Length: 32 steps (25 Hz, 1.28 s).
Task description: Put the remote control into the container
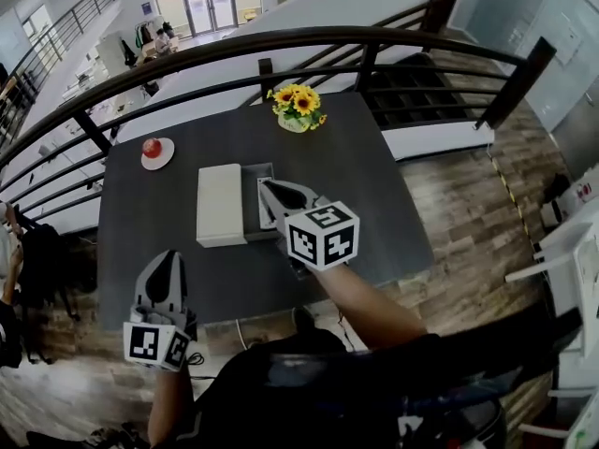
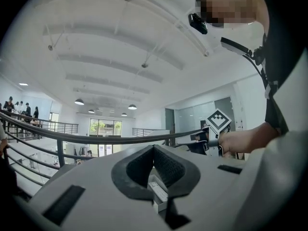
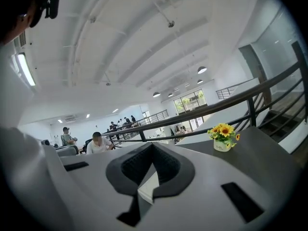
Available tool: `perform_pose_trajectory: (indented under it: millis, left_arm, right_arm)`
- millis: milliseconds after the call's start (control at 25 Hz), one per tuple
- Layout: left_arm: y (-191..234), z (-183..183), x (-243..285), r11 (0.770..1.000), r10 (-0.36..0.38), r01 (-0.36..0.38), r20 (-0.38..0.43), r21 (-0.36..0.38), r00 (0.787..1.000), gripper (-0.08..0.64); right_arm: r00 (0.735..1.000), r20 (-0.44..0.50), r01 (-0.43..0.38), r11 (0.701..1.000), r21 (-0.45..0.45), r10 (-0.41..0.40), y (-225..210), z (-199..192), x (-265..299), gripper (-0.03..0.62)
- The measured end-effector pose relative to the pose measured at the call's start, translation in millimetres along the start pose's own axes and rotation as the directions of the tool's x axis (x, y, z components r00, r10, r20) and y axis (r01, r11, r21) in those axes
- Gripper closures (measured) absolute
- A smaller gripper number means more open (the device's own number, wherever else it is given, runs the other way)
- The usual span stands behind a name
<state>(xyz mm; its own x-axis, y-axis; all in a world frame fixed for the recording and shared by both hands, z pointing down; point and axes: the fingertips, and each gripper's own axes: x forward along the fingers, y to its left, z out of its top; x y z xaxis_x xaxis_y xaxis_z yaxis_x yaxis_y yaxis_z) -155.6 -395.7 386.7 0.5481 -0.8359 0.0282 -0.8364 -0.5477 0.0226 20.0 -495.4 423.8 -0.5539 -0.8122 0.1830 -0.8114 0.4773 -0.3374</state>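
Dark table (image 1: 374, 204) hemmed along the far and left sides by a black railing (image 1: 281, 50); wood floor (image 1: 468, 204) off the right edge.

Near the far edge, a pot of yellow flowers (image 1: 298, 106). Far left, a red apple (image 1: 153, 147) on a white plate (image 1: 159, 162). Both well apart from the middle of the table.

At mid-table, a white box (image 1: 221, 204) with the grey container (image 1: 251, 171) just beside it on the right.

Right gripper (image 1: 269, 188) above the container, covering much of it in the head view, jaws closed tip to tip with nothing between them.

Left gripper (image 1: 168, 255) over the near left part of the table, well apart from the box, pointing level, jaws also together and empty.

Remote (image 2: 158, 190) seen only past the left jaws: a pale slim bar with small marks, lying in the container as far as that view shows; hidden under the right gripper in the head view.

Bare tabletop on the right half and along the near edge; nothing between the left gripper and the box.
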Motion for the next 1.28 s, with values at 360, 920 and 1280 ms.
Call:
perform_pose_trajectory:
  millis: [360,920,1280]
  left_arm:
    - [-5,9,-21,0.996,-0.085,0.085,0.032,-0.008,0.996,0.552]
    - [-19,10,-29,0.986,-0.164,0.165,0.048,-0.013,0.985,0.552]
    - [-21,12,-23,0.985,-0.17,0.171,0.054,-0.003,0.984,0.552]
  right_arm:
    - [0.996,0.07,0.051,0.996,-0.073,-0.046,47,15,-53,0.591]
    - [0.988,0.113,0.114,0.992,-0.06,-0.107,63,7,-90,0.591]
    - [0.987,0.105,0.131,0.989,-0.065,-0.124,61,5,-93,0.591]
